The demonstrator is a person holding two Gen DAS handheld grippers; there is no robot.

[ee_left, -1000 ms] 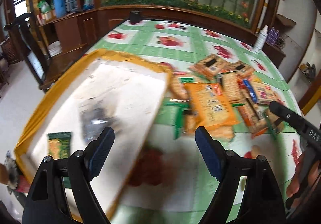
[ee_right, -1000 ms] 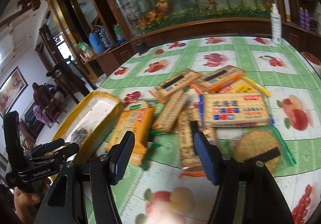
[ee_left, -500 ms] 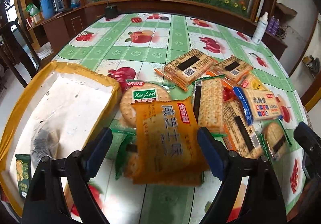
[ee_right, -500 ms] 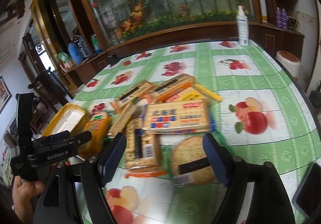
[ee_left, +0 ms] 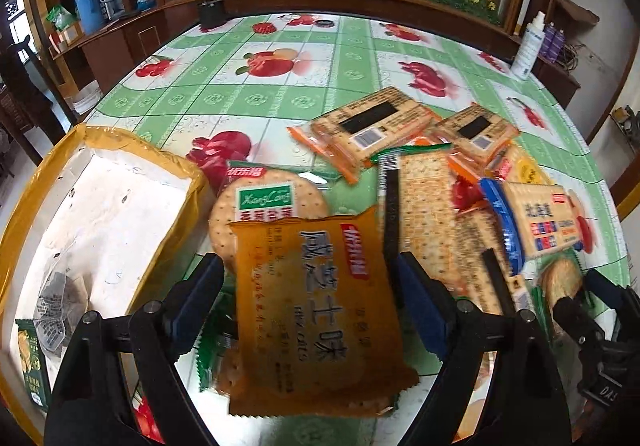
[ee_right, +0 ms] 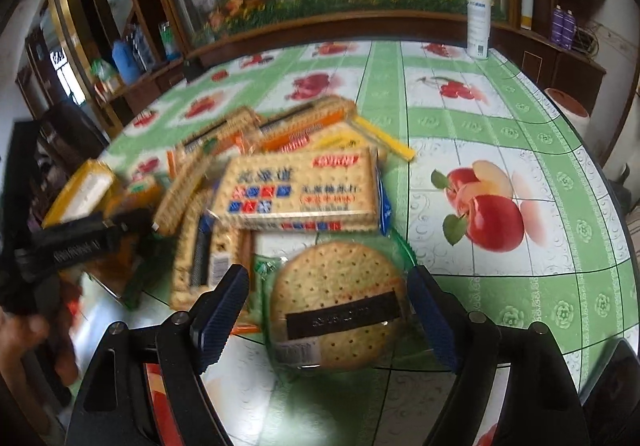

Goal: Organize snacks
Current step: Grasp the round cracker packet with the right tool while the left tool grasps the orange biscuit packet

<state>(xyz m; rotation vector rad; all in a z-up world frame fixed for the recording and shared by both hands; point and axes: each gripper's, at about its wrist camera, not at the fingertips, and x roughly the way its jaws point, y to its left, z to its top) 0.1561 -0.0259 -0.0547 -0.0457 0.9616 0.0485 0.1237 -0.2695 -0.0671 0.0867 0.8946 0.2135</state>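
**Straddling two packets on the fruit-print table**

Hovering low over the snack pile, the left gripper [ee_left: 308, 302] has its jaws spread wide on either side of an orange cracker packet [ee_left: 320, 314], whose edges lie close to both blue pads; whether the pads touch it I cannot tell. That packet lies on top of a round biscuit pack with a green label [ee_left: 266, 202] and other wrappers. Just to its left sits a yellow-rimmed white box [ee_left: 120, 198], holding a small green packet [ee_left: 30, 360] and a clear grey wrapper [ee_left: 56, 306] at its near end.

The right gripper [ee_right: 328, 310] is likewise spread, its jaws flanking a round biscuit pack with a black strip [ee_right: 336, 310] without clearly pressing it. Just beyond that pack lies a rectangular cracker packet with blue and red print [ee_right: 300, 192], resting across long cracker sleeves [ee_right: 188, 186] that fan toward the box. More flat cracker packs with black bars [ee_left: 372, 126] lie at the far side of the pile.

Everything rests on the green-checked tablecloth [ee_right: 500, 126]. A white spray bottle [ee_right: 478, 22] stands at the table's far edge, well apart from the snacks.
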